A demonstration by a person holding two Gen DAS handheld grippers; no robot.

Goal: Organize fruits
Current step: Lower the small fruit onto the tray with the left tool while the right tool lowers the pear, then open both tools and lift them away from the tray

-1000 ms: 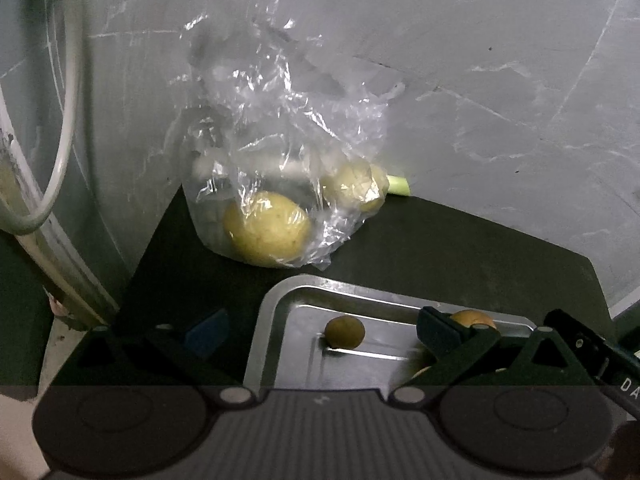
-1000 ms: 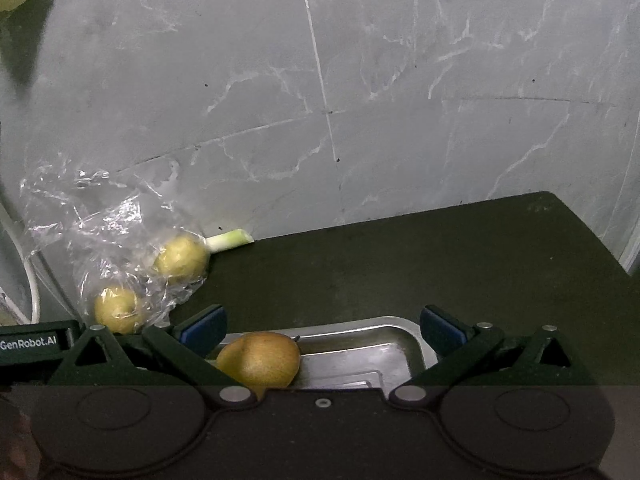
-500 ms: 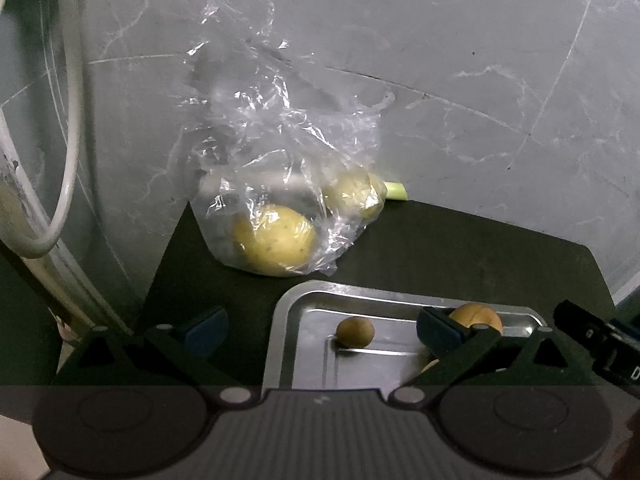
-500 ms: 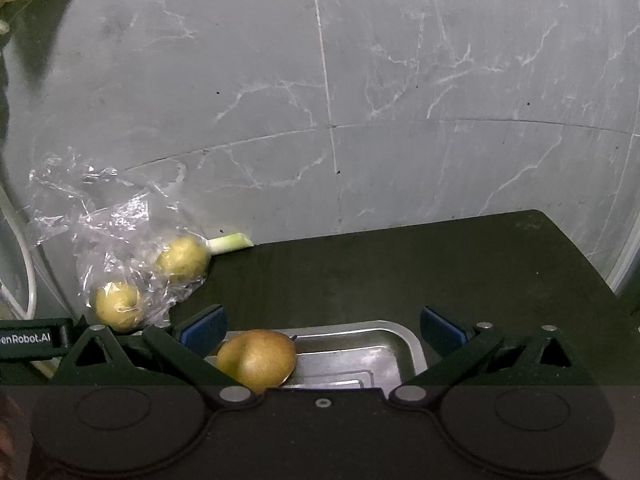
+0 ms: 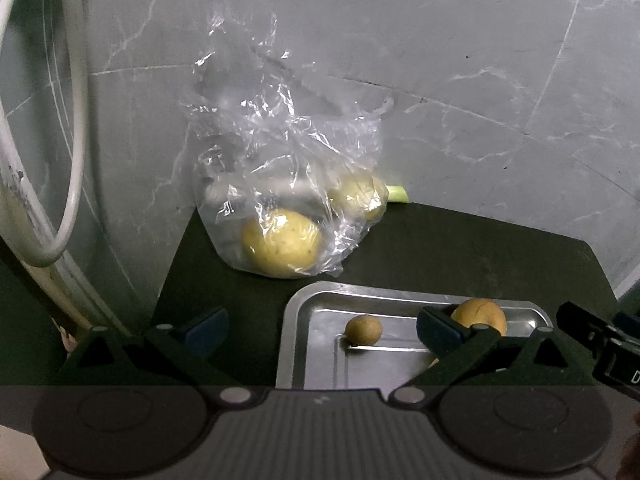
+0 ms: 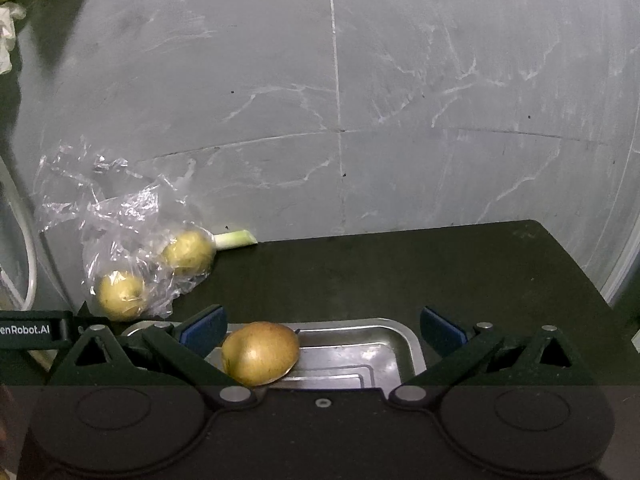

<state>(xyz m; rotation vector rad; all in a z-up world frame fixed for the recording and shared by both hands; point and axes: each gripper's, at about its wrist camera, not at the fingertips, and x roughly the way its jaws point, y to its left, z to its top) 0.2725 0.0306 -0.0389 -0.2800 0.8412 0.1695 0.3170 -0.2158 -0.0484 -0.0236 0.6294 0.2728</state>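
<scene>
Holding two yellow fruits point(image 5: 282, 242), clear bag point(image 5: 276, 152); tray point(image 5: 316, 344) with two more; both tools point(image 5: 320, 326) point(image 6: 320, 330) open.

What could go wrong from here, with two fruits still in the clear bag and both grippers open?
The plastic bag is thin and crumpled around the yellow fruits, so the left gripper may pinch film instead of fruit and drag the bag. The brown pear sits near the tray edge beside the right gripper; a nudge could roll it.
</scene>
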